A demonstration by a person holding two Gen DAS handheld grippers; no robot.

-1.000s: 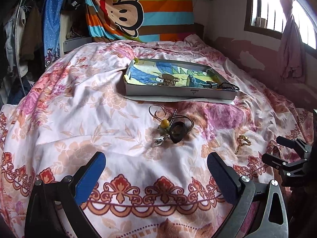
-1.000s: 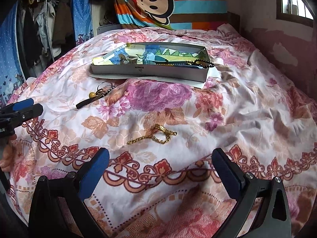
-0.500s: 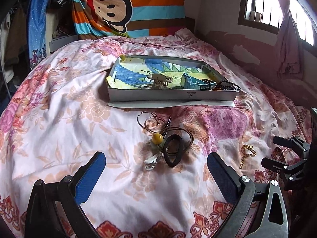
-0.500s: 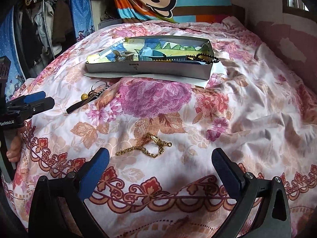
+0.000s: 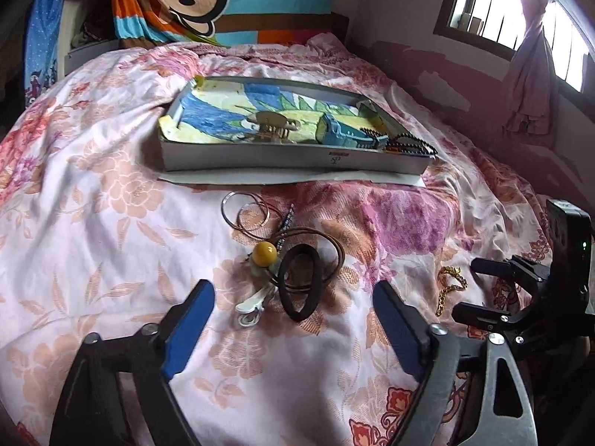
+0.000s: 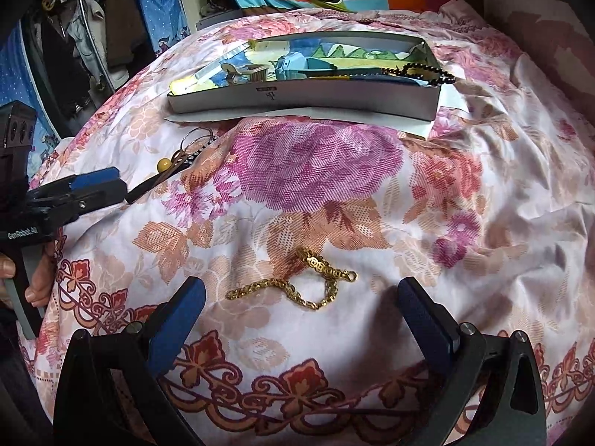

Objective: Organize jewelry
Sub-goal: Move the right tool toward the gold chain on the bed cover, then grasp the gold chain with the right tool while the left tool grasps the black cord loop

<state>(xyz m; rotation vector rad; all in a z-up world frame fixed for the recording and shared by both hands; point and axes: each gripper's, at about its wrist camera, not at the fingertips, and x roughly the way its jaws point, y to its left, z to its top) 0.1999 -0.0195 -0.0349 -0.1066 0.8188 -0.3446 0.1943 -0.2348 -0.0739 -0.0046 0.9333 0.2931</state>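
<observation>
Claws (image 5: 293,316) (image 6: 301,303) apart, nothing held

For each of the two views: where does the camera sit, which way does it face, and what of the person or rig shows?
Left wrist: on the left gripper, angled down over the hair-tie pile; jaws closing, nothing between; right gripper at right.
Right wrist: on the right gripper, angled down over the gold chain; left gripper and a hand at left.
Shared: tray, bedspread, chain, pile.
</observation>
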